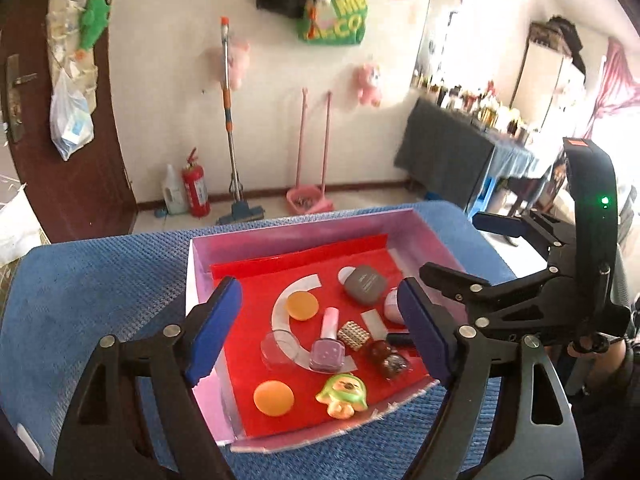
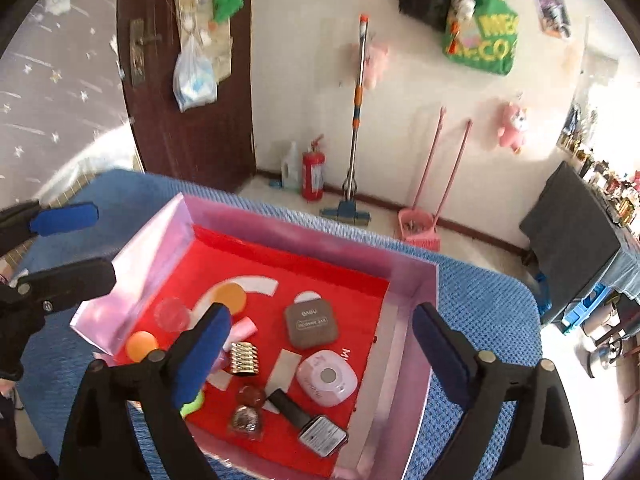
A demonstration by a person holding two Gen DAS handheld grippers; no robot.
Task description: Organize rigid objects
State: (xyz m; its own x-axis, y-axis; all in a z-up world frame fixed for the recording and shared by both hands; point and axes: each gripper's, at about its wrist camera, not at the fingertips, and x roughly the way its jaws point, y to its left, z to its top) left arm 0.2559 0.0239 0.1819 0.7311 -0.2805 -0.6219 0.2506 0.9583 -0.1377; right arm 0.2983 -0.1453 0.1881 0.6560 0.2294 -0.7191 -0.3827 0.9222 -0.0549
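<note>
A pink box (image 1: 304, 232) with a red lining sits on a blue cloth. Inside lie two orange discs (image 1: 302, 306), a lilac nail polish bottle (image 1: 328, 348), a gold ridged piece (image 1: 354, 335), a grey compact (image 1: 366, 284), a green figurine (image 1: 342, 394), a clear lid (image 1: 278, 348) and dark beads (image 1: 388, 356). The right wrist view also shows a pink rounded case (image 2: 327, 378) and a black bottle (image 2: 308, 420). My left gripper (image 1: 318, 296) hangs above the box's left half, open and empty. My right gripper (image 2: 322, 316) hovers over the right half, open wide, holding nothing.
The blue cloth (image 1: 100, 288) covers the table around the box. Beyond the far edge the floor holds a fire extinguisher (image 1: 195, 192), a mop (image 1: 236, 208) and a pink dustpan (image 1: 310, 198). A dark-draped table (image 1: 448, 152) with several bottles stands at the right.
</note>
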